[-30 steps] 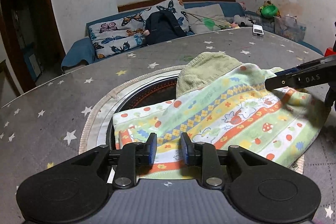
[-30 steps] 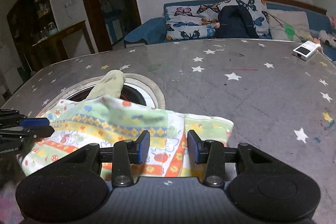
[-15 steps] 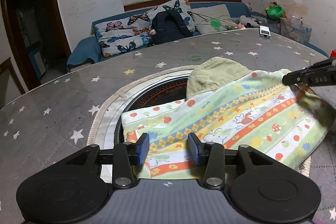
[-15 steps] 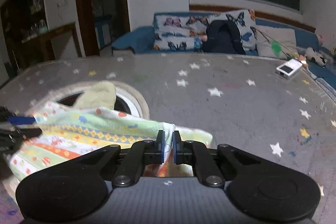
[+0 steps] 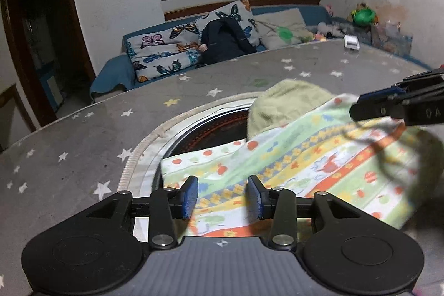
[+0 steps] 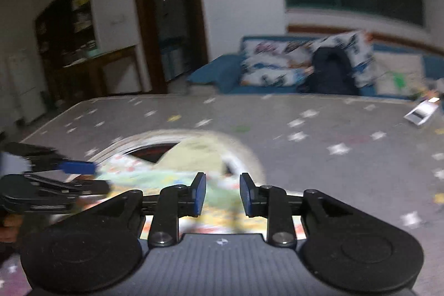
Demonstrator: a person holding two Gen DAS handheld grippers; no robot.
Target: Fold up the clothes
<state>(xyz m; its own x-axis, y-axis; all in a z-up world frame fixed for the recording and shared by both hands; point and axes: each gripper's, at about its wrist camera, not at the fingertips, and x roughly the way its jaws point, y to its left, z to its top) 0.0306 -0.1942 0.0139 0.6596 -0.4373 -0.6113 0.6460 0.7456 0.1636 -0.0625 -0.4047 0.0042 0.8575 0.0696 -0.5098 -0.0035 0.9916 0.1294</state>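
Between the left gripper's (image 5: 222, 197) blue pads lies the near edge of the cloth (image 5: 319, 157), a patterned piece in green, yellow and orange; the jaws stand partly open around it and do not appear to press it, so nothing is held there. Just ahead of that gripper the cloth spreads over a round dark opening (image 5: 211, 126) in the starred table (image 5: 69, 151), with an olive cloth (image 5: 285, 104) tucked under its far side. Ahead and to the right, the right gripper (image 5: 360, 104) hangs above the cloth's far right part, apparently clear of it.

From the right gripper's (image 6: 222, 194) own view, blurred by motion, its jaws have just been opening and now stand a little apart, with the cloth (image 6: 166, 179) below and beyond the pads rather than pinched by them; it seems to carry nothing. The left gripper (image 6: 83, 174) shows off to its left, low over the cloth.

Both tools sit at opposite ends of the cloth, probably because a fold wants two corners taken at once. With neither jaw closed, the likely step is re-gripping the edges. A white box (image 5: 351, 42) lies far ahead on the table.
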